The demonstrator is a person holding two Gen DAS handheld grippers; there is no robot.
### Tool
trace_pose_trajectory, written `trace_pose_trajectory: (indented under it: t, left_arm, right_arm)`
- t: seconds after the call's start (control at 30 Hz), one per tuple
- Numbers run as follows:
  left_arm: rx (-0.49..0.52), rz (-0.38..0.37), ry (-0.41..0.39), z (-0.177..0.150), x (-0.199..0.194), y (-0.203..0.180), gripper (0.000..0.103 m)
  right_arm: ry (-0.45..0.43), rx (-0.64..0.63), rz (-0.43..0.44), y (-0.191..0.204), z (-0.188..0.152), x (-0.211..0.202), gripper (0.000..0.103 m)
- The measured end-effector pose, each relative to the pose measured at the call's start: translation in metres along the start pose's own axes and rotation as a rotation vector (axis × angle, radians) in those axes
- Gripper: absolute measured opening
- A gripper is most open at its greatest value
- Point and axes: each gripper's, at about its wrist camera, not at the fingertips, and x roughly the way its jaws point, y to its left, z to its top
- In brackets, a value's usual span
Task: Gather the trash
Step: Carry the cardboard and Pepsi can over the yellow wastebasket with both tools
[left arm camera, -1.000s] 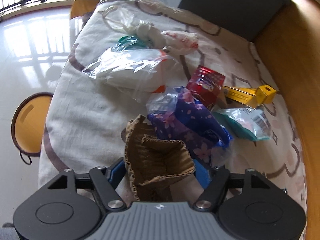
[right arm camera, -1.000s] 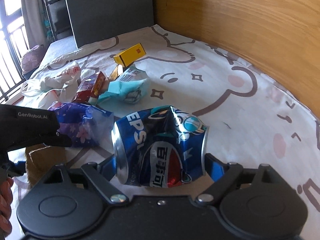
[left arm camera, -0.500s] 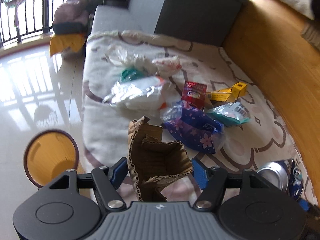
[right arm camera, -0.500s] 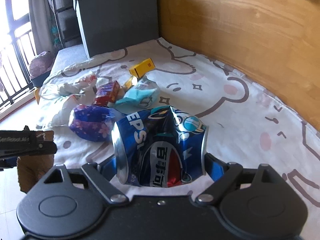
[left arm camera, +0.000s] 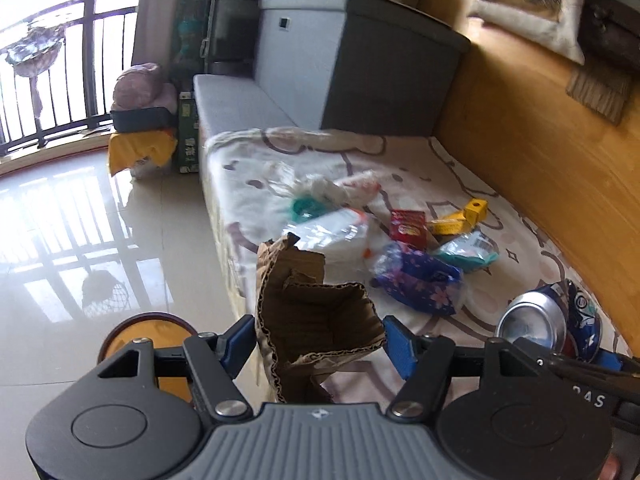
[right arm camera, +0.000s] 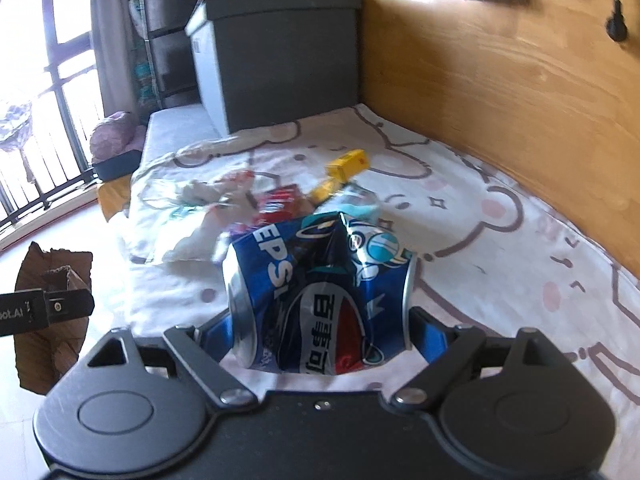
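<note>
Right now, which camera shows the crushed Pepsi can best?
The right wrist view: the Pepsi can fills its centre, logo readable, held between the jaws. The left wrist view catches only its silver end at the right edge.

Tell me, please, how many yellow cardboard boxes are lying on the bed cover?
1. The yellow box lies on the bed cover near the wooden wall, just right of the red packet, behind the teal wrapper. Other boxes could be hidden under the plastic bags.
</note>
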Motion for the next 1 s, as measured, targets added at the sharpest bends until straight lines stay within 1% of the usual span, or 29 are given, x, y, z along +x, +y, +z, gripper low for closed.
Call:
trace_pose_trajectory:
  t: [0.23,0.53,0.77,1.0]
  left_arm:
    - [-0.010,0.060,-0.034,0.004,-0.018,0.052,0.068]
    - [-0.031,0.148,-0.043,0.018,-0.020,0.124,0.068]
    - [-0.077,0.197,-0.013,0.014,0.006,0.177,0.069]
    - [-0.140,0.240,0.042,-0.008,0.044,0.233,0.069]
  right_arm:
    - [-0.004,-0.054,0.051,0.053,0.003,0.003,0.090]
    - [0.018,-0.123,0.119,0.121,0.005,0.021,0.090]
    - [0.035,-0.169,0.174,0.177,0.004,0.045,0.090]
    - [0.106,-0.254,0.236,0.236,-0.015,0.085,0.090]
